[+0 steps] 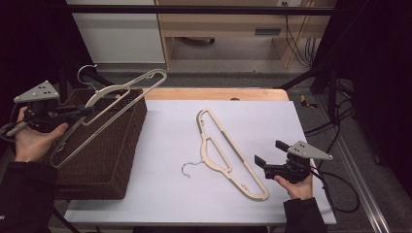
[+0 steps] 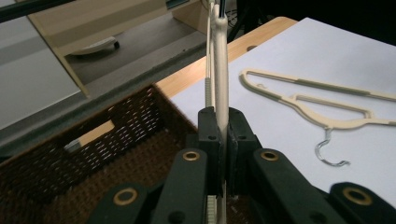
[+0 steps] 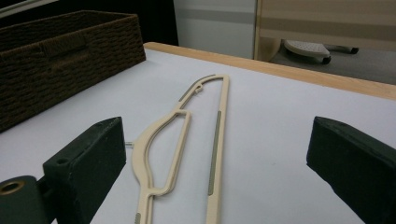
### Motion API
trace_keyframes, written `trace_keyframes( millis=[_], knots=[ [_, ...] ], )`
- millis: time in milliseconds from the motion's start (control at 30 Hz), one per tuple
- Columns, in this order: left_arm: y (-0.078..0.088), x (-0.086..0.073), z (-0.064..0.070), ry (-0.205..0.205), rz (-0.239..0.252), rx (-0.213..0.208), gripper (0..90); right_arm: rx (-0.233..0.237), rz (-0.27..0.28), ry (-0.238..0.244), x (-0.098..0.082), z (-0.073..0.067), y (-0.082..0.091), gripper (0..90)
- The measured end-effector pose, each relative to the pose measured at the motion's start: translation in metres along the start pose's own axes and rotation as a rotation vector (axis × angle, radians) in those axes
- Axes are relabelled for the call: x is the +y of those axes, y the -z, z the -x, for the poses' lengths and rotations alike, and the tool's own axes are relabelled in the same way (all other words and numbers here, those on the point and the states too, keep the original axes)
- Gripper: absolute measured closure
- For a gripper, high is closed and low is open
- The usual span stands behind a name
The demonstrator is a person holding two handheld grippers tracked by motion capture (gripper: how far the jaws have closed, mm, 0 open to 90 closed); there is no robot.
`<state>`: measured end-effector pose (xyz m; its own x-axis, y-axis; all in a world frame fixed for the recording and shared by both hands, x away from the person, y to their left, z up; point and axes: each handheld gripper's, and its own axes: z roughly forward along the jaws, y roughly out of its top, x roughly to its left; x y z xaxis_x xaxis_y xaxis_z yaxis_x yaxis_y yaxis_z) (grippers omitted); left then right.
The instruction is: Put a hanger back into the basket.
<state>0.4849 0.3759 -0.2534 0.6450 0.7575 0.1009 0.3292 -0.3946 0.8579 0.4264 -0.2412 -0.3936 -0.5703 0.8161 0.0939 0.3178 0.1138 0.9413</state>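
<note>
Cream plastic, thin and flat: that is the hanger (image 1: 104,109) clamped in the left gripper (image 1: 87,110), whose jaws are closed tight on one of its narrow bars. Seen along those jaws in the left gripper view, the bar (image 2: 219,70) runs straight up and away from the pads, edge-on. The hanger hangs tilted above the brown woven basket (image 1: 128,160) just beneath and ahead of that gripper, with its wire hook (image 1: 86,73) at the far upper end.

A second hanger (image 1: 228,153) of the same kind lies flat on the white table cover (image 1: 272,121), just ahead and to the left of the right gripper (image 1: 267,153). That gripper's jaws stand wide open with nothing between them, aimed at the hanger's long straight bar (image 3: 218,135).

I judge these hangers light and fairly stiff, yet springy enough to flex along the long bar. The smooth plastic may slip or swivel in a narrow pinch, so a hold near the middle, or on the grey strips (image 3: 214,154) that look like grip inlays, should steady it best. Lying flat, the second one offers little edge to get under; taking it where the thicker neck (image 3: 142,154) rises seems easiest.
</note>
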Motion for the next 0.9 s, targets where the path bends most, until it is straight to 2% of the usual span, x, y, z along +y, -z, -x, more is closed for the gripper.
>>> trace_keyframes(
  millis=[33,67,100,133,367,533,800,900],
  knots=[
    [0.003,-0.006,-0.007,0.014,0.001,0.008,86.4,0.001,0.0,-0.001,0.0,0.0,-0.001,4.9],
    [0.003,-0.006,-0.007,0.014,0.001,0.008,86.3,0.001,0.0,-0.001,0.0,0.0,-0.001,4.9],
    [0.004,-0.013,-0.014,0.03,0.0,0.018,86.3,0.0,-0.002,-0.001,0.0,0.0,-0.001,4.8],
    [0.004,-0.013,-0.014,0.03,0.0,0.018,86.3,0.0,-0.002,-0.001,0.0,0.0,-0.001,4.8],
    [0.007,-0.039,-0.031,0.073,-0.028,0.051,86.4,0.003,-0.004,0.0,-0.001,0.0,-0.001,4.6],
    [0.007,-0.05,-0.038,0.089,-0.047,0.064,86.3,0.002,-0.005,0.0,-0.001,0.0,-0.002,4.6],
    [-0.001,-0.074,-0.049,0.149,-0.1,0.081,86.4,0.001,-0.008,-0.002,-0.001,-0.001,-0.003,4.6],
    [-0.003,-0.079,-0.05,0.164,-0.104,0.077,86.4,0.001,-0.008,-0.002,-0.001,-0.001,-0.003,4.6]
  ],
)
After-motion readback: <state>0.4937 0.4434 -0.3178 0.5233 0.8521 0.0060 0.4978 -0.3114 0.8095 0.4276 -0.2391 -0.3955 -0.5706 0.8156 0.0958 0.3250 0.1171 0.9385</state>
